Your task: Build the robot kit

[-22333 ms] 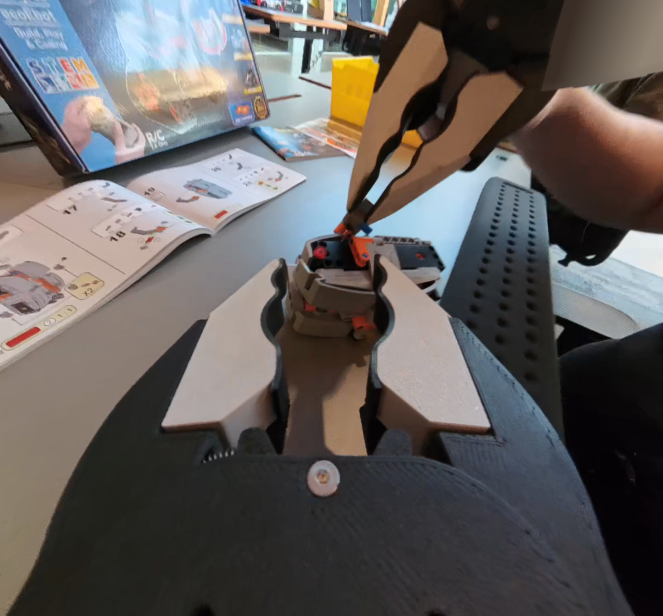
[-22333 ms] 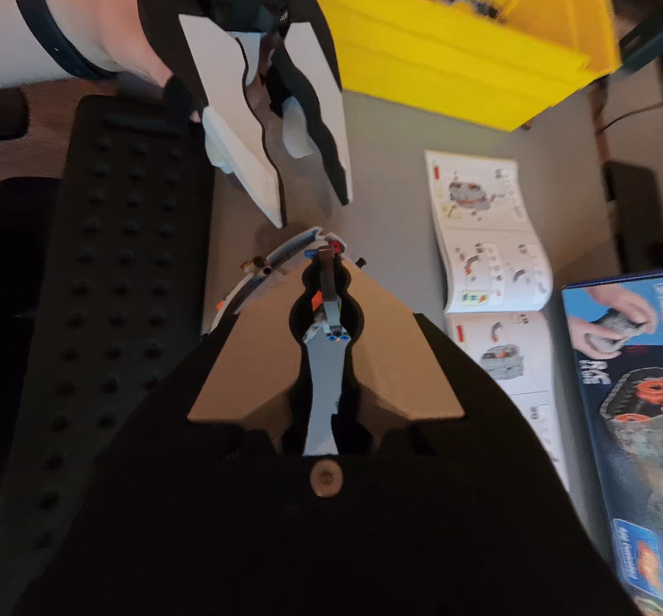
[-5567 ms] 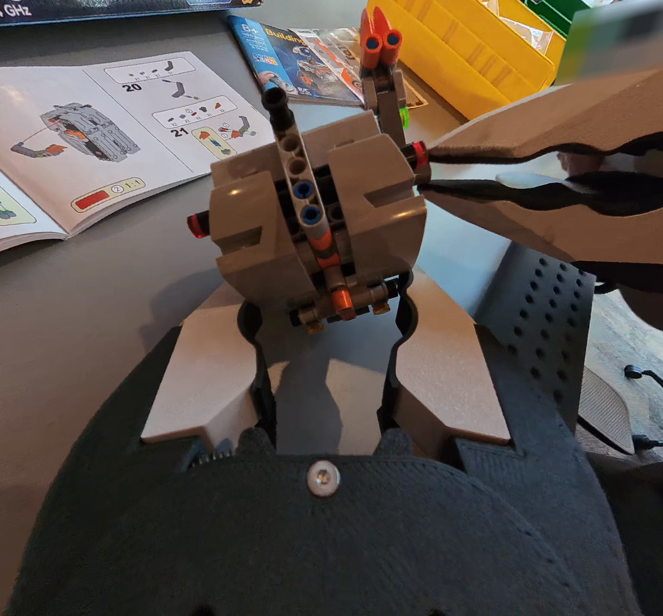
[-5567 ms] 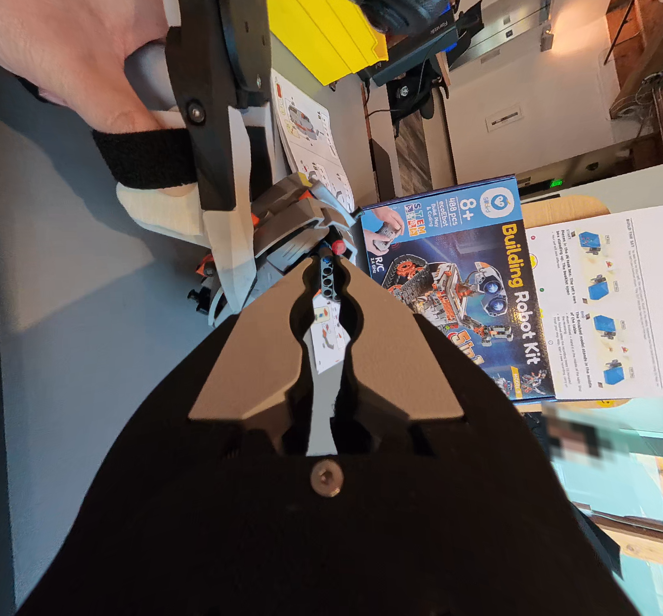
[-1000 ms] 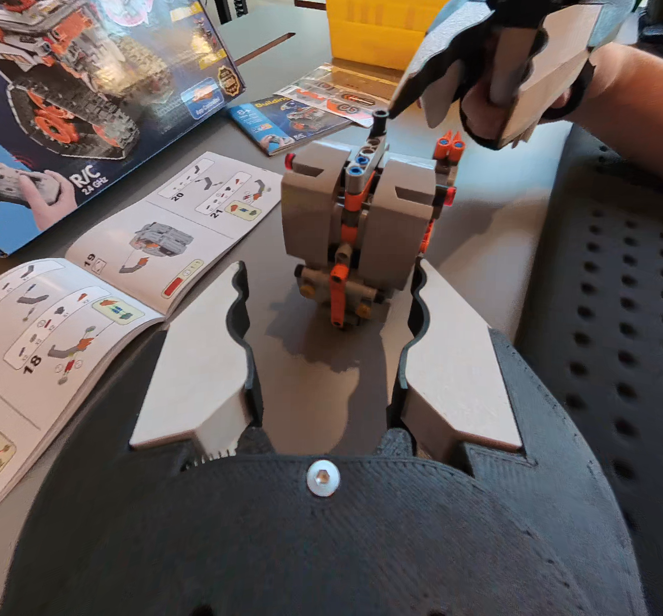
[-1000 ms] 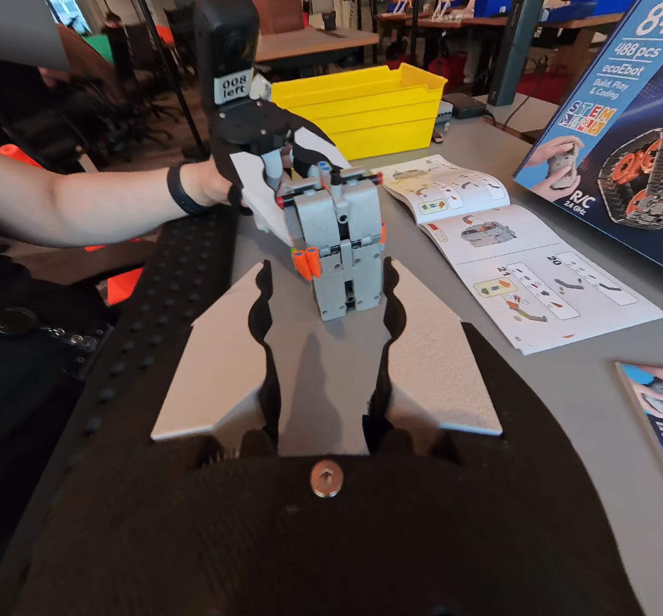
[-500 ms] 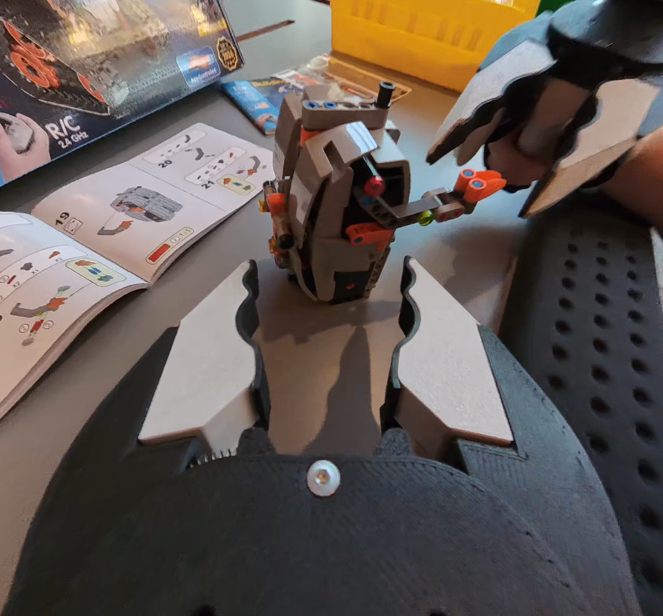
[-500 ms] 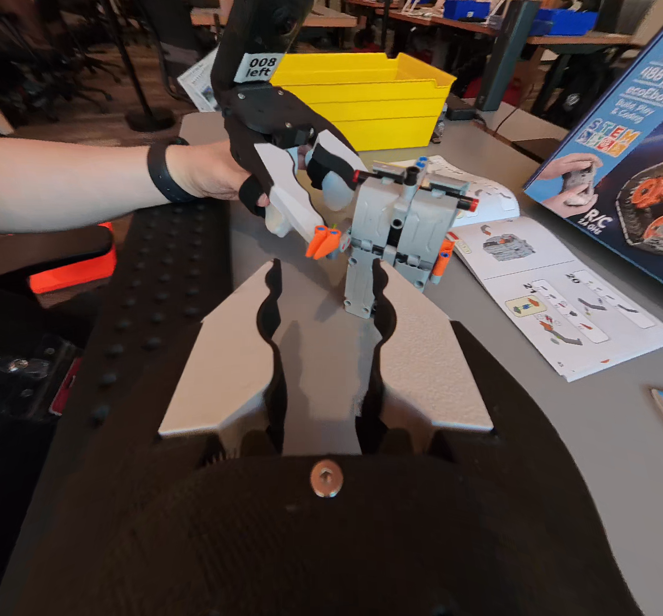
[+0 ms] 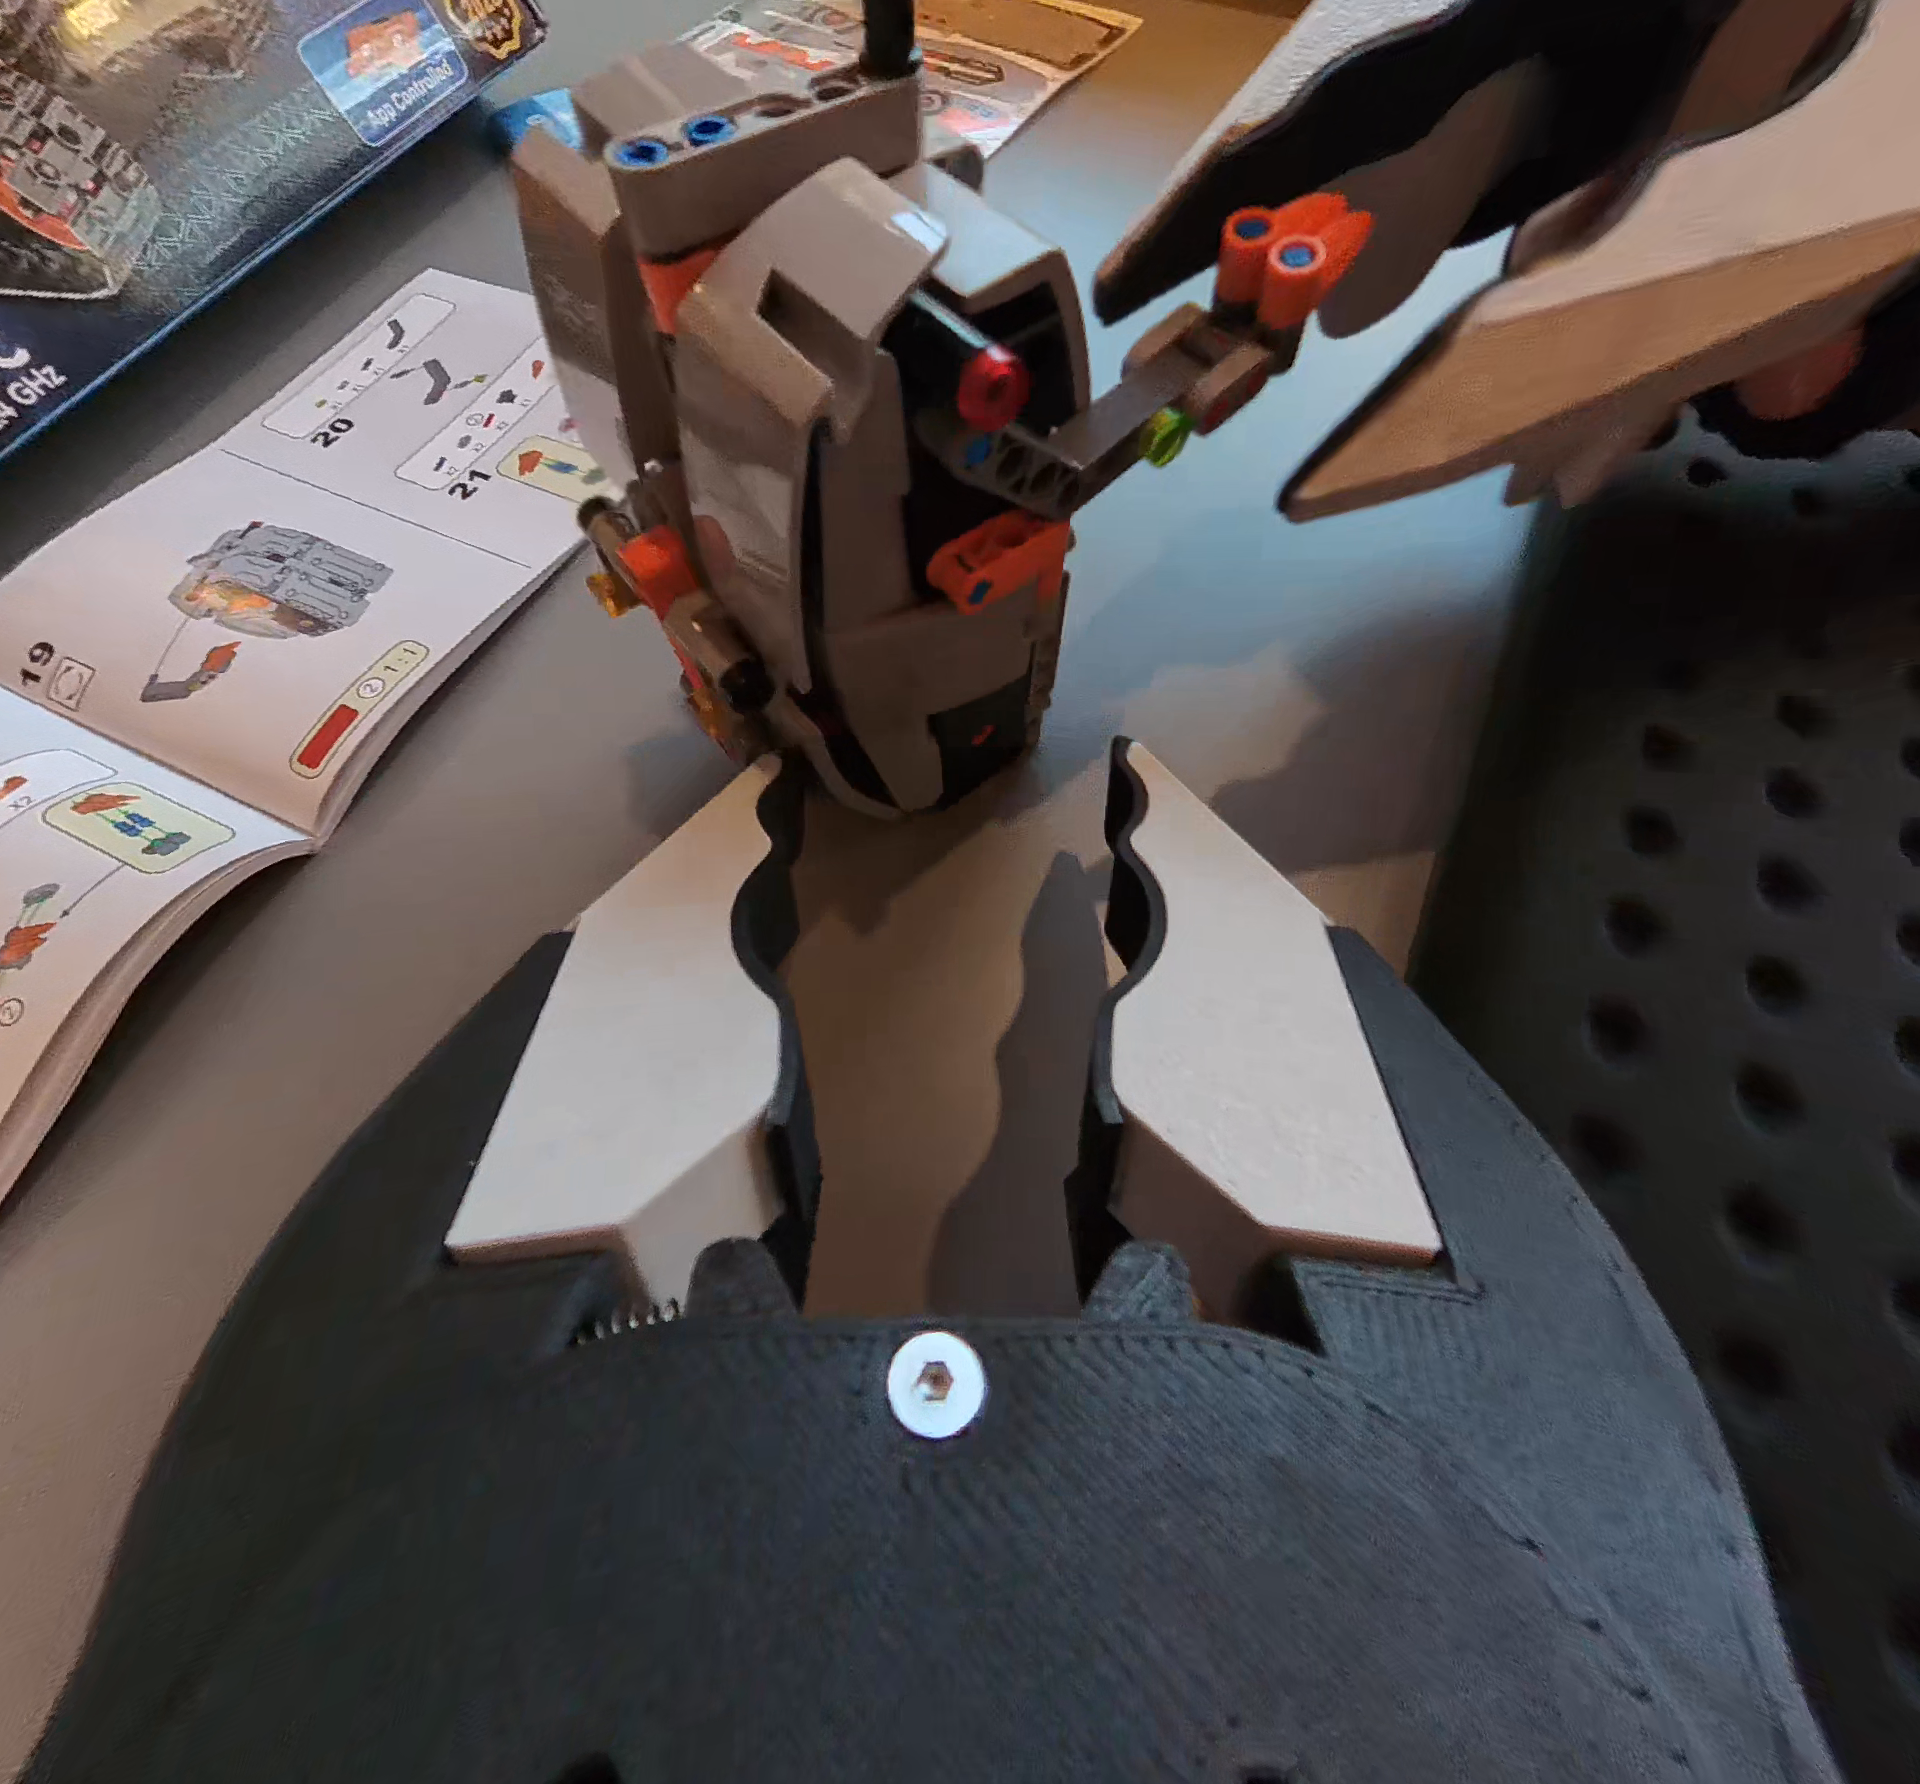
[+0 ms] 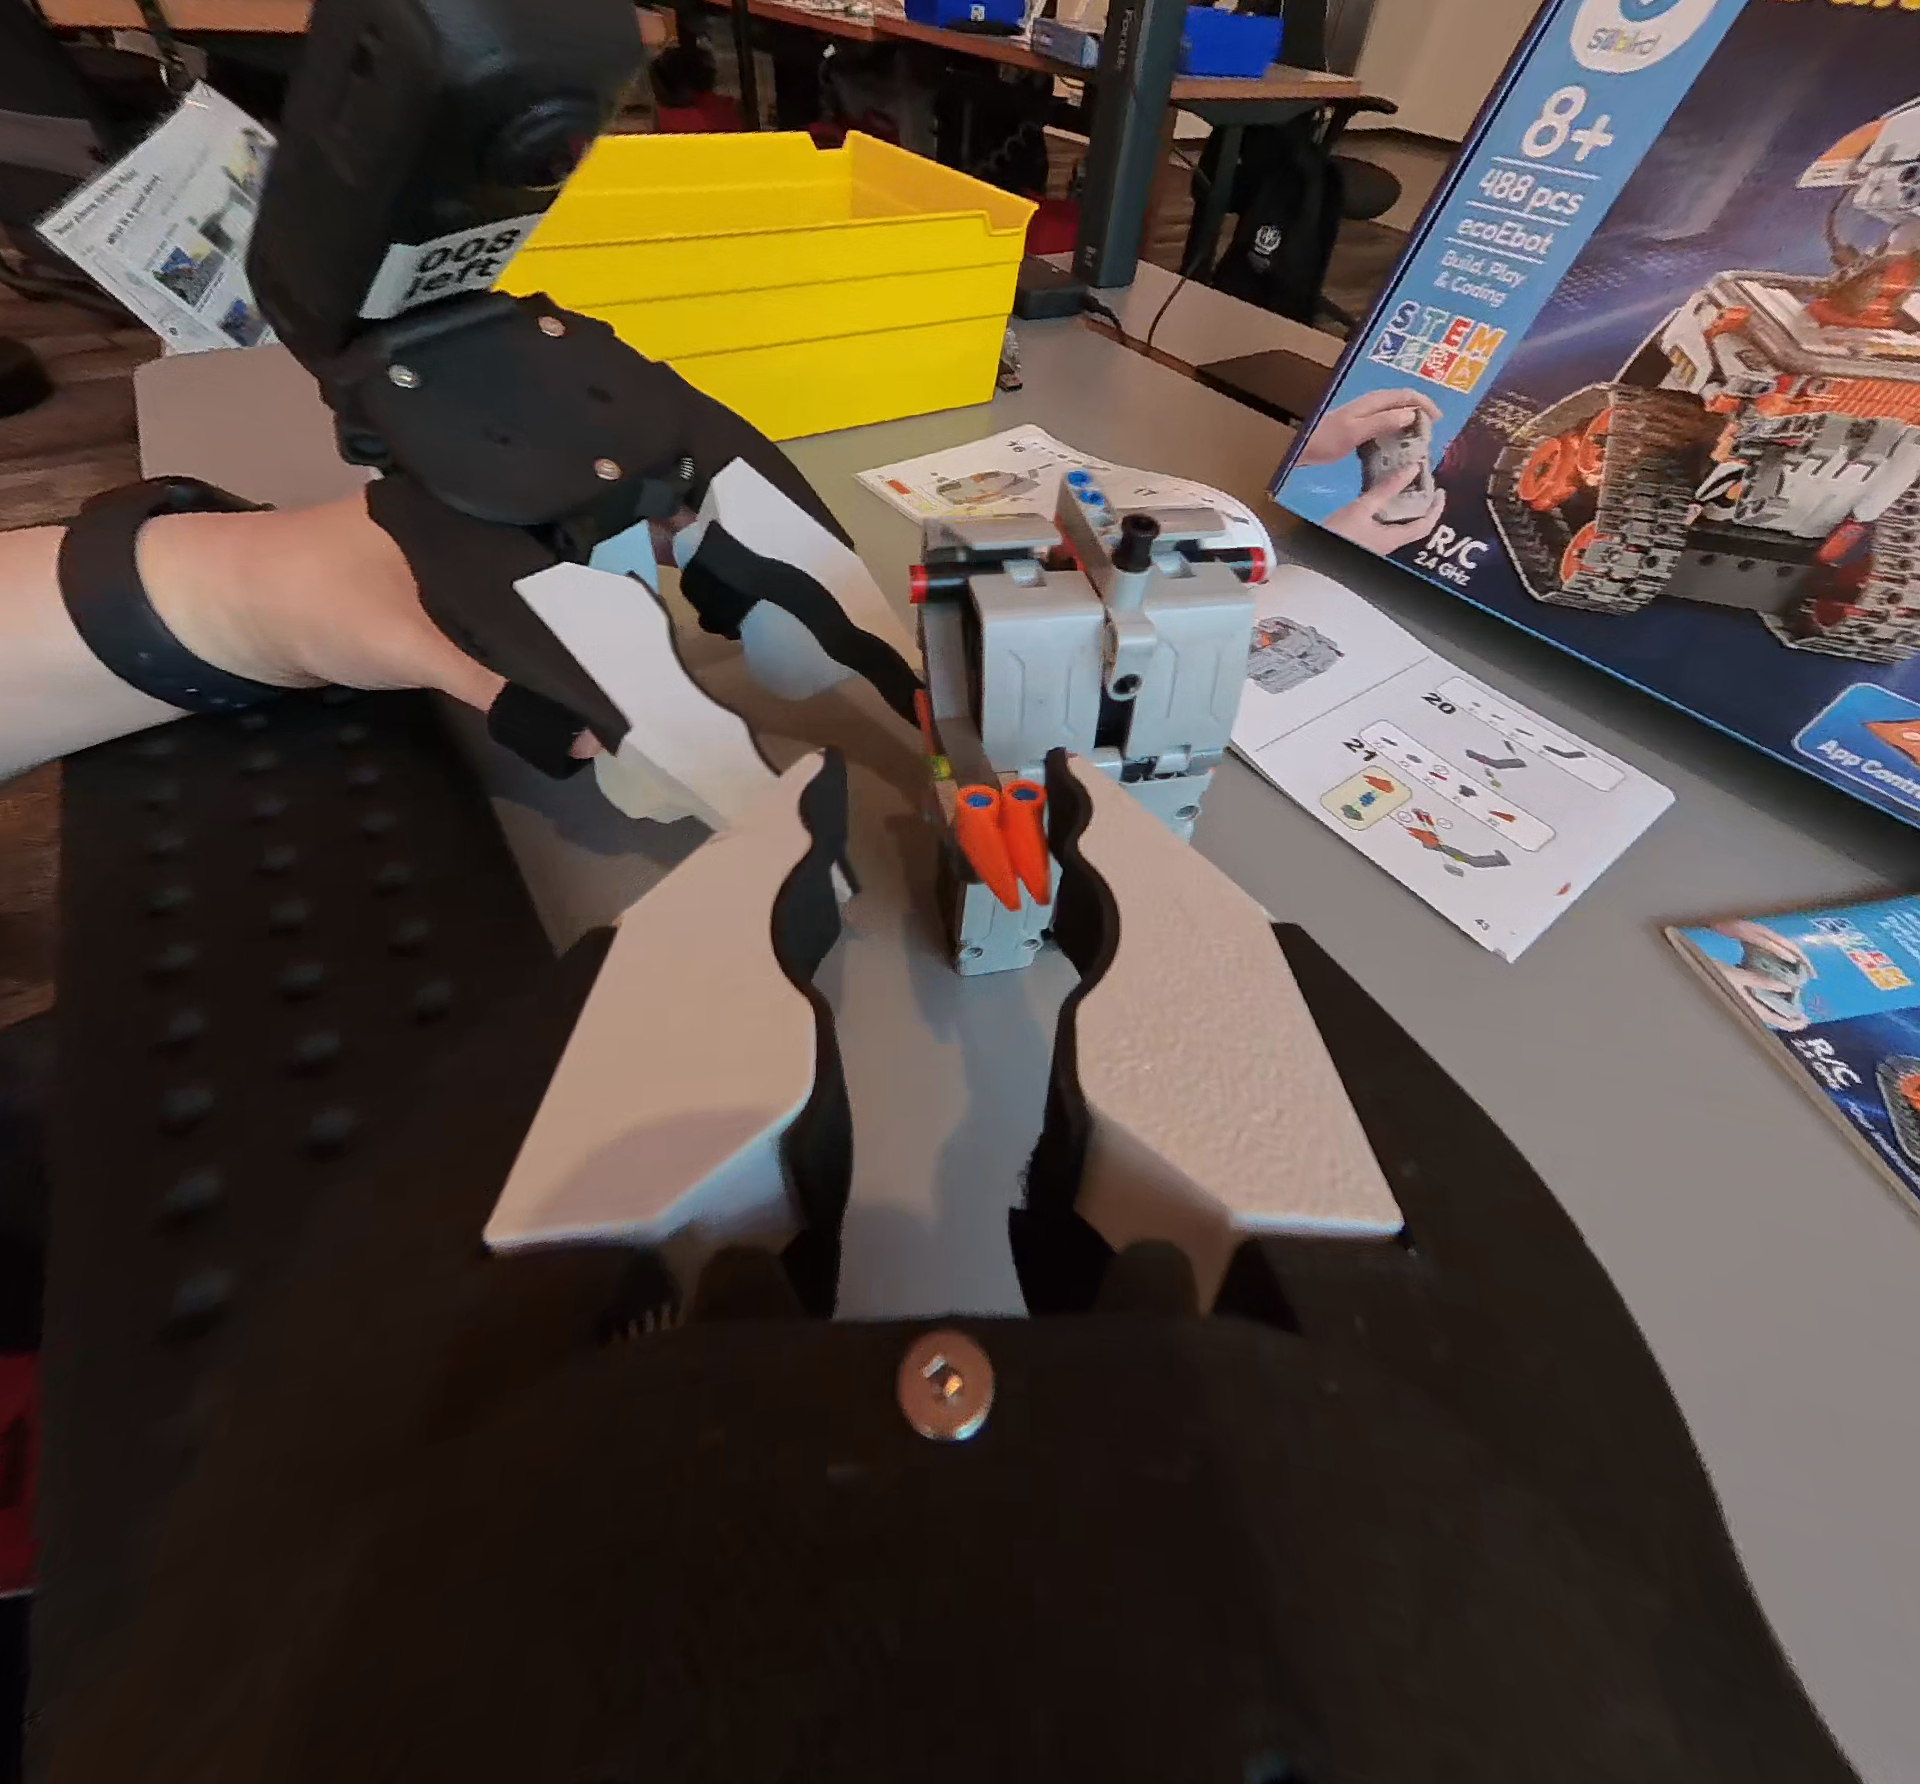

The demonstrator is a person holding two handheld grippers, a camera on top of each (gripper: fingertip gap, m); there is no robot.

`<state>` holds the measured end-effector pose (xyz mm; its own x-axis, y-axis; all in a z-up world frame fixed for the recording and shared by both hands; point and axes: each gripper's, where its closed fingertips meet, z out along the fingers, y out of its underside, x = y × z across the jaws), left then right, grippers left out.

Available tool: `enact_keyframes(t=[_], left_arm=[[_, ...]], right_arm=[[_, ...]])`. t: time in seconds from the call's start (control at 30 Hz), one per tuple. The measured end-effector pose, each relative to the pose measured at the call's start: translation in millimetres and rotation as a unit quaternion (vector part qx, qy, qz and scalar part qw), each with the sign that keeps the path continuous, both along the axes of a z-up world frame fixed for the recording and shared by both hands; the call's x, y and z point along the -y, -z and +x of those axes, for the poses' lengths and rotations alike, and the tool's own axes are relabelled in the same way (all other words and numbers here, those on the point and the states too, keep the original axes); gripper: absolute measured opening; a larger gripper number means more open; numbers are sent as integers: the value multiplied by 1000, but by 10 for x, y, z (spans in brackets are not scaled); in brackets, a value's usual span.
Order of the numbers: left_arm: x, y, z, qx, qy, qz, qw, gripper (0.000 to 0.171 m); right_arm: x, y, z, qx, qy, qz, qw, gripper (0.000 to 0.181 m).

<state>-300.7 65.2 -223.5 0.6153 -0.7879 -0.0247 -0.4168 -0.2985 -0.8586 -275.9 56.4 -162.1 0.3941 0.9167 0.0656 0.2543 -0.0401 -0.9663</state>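
A grey brick model (image 9: 810, 446) with black, orange and red parts stands upright on the grey table (image 9: 416, 903). A thin arm with a twin orange claw (image 9: 1278, 248) sticks out from its side. My left gripper (image 9: 948, 768) is open and empty, its fingertips just short of the model's base. My right gripper (image 10: 943, 778) is open, and the orange claw (image 10: 1003, 841) sits between its fingers, close to the right one. In the left wrist view the right gripper (image 9: 1195, 404) spans the claw arm. The left gripper (image 10: 810, 747) shows left of the model (image 10: 1091, 654).
An open instruction booklet (image 9: 260, 591) lies left of the model, also in the right wrist view (image 10: 1434, 778). A blue kit box (image 10: 1662, 332) stands behind it. A yellow bin (image 10: 790, 280) is at the back. A black perforated surface (image 9: 1714, 903) borders the table. Tip to tip, the grippers are about 7 centimetres apart.
Both grippers moved closer to the model. The right gripper came in around the orange claw arm. The model now shows its side to the left wrist view.
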Motion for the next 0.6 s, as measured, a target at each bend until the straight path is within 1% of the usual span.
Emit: enact_keyframes(t=[0.1,0.2,0.27,0.33,0.43,0.53,0.6], left_arm=[[46,12,23,-16,12,9,1000,57],[63,20,31,-21,18,11,1000,58],[72,21,32,-18,20,6,1000,60],[77,16,28,-15,20,3,1000,60],[87,14,28,-12,22,1,1000,60],[89,17,26,-14,24,1,1000,61],[90,16,26,-15,24,2,1000,61]], right_arm=[[-92,16,57,6,0,-12,1000,24],[-86,-43,66,-3,-30,-18,999,18],[-51,-42,45,12,-59,-9,998,18],[-18,-13,25,46,-88,15,995,18],[-31,19,13,114,-106,45,987,17],[-15,41,3,190,-124,56,972,16],[13,63,-6,224,-135,52,964,12]])
